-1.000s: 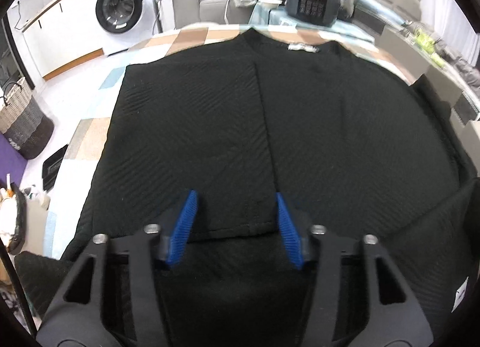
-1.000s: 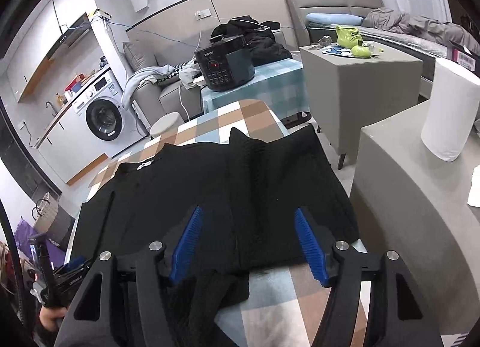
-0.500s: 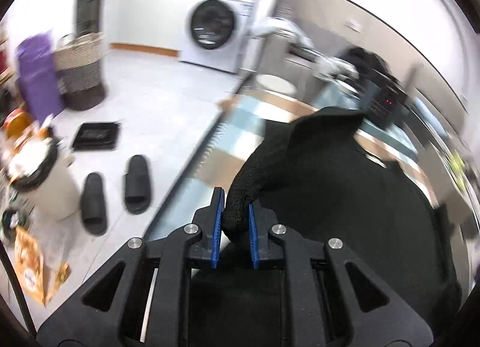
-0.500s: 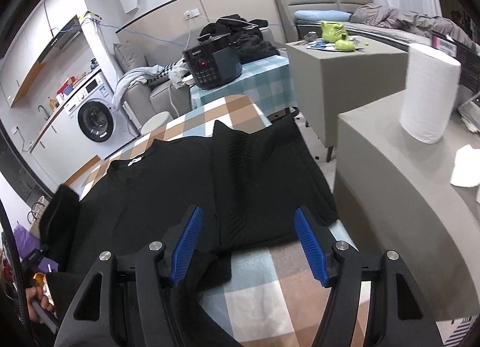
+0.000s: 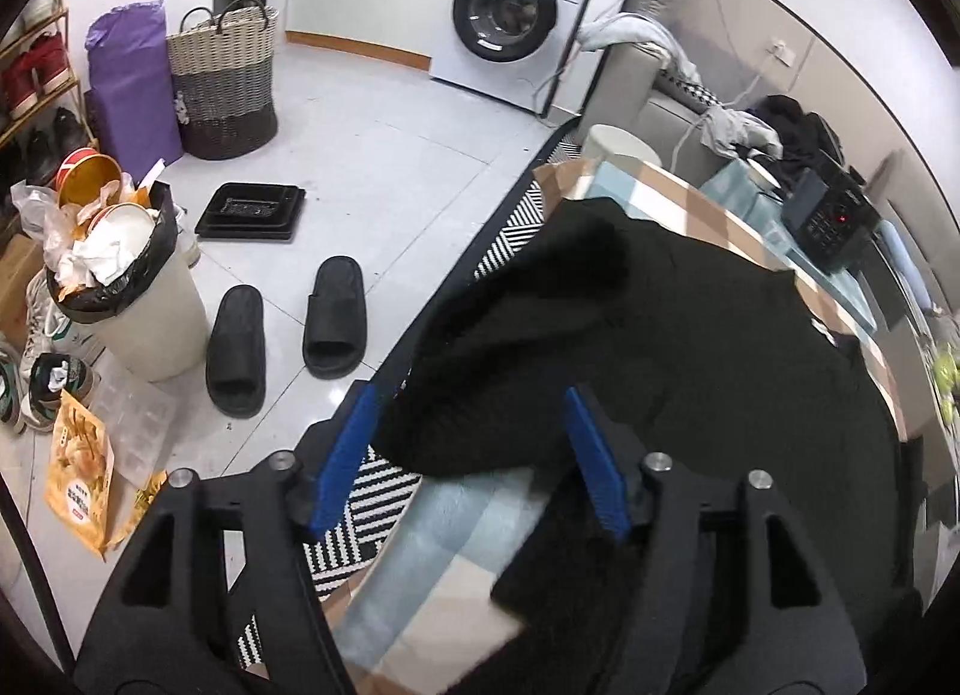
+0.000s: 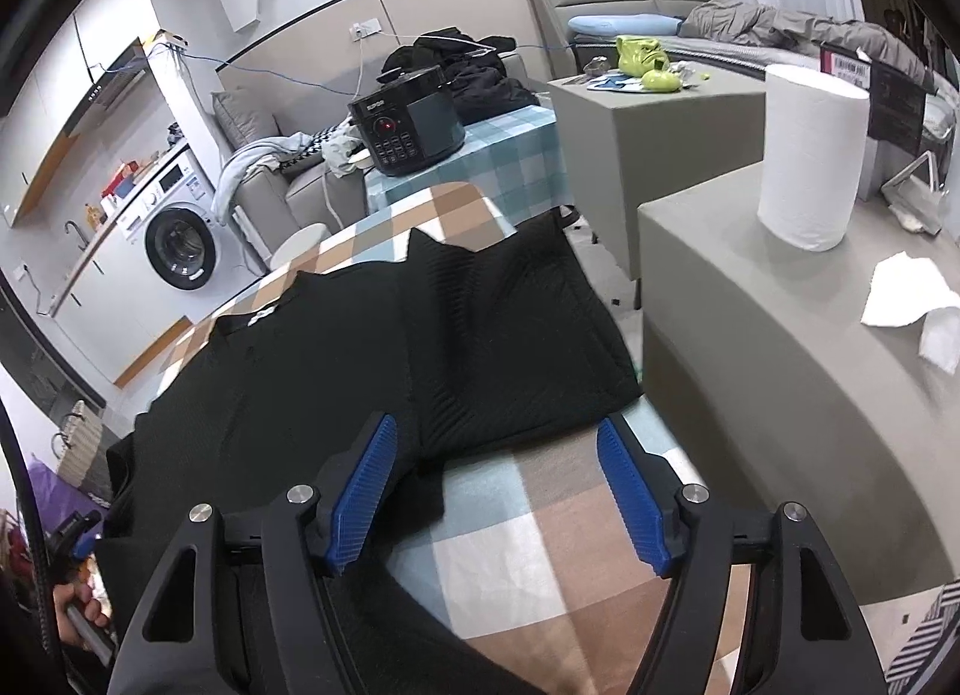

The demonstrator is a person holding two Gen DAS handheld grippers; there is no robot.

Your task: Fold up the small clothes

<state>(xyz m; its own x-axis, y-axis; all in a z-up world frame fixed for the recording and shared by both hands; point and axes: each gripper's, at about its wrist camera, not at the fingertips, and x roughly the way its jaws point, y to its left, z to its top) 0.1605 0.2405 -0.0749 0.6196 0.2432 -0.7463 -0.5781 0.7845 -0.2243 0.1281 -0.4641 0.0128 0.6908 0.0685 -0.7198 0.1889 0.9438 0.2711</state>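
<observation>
A black knit top (image 6: 372, 359) lies spread on the checked tablecloth (image 6: 540, 533); its right sleeve is folded in over the body. In the left wrist view the top (image 5: 690, 347) has its left sleeve (image 5: 498, 371) lying bunched at the table's left edge. My left gripper (image 5: 468, 461) is open, its blue fingers either side of the sleeve end, not clamping it. My right gripper (image 6: 498, 497) is open and empty above the cloth, just in front of the garment's hem.
A grey counter (image 6: 780, 371) with a paper towel roll (image 6: 810, 155) stands right of the table. A black cooker (image 6: 408, 131) sits behind it. On the floor at the left are slippers (image 5: 288, 335), a full bin (image 5: 126, 287) and a striped rug (image 5: 372, 503).
My left gripper was shut on the left sleeve half a second ago; now it is open and the sleeve lies on the table edge. My right gripper has drawn back slightly, still open.
</observation>
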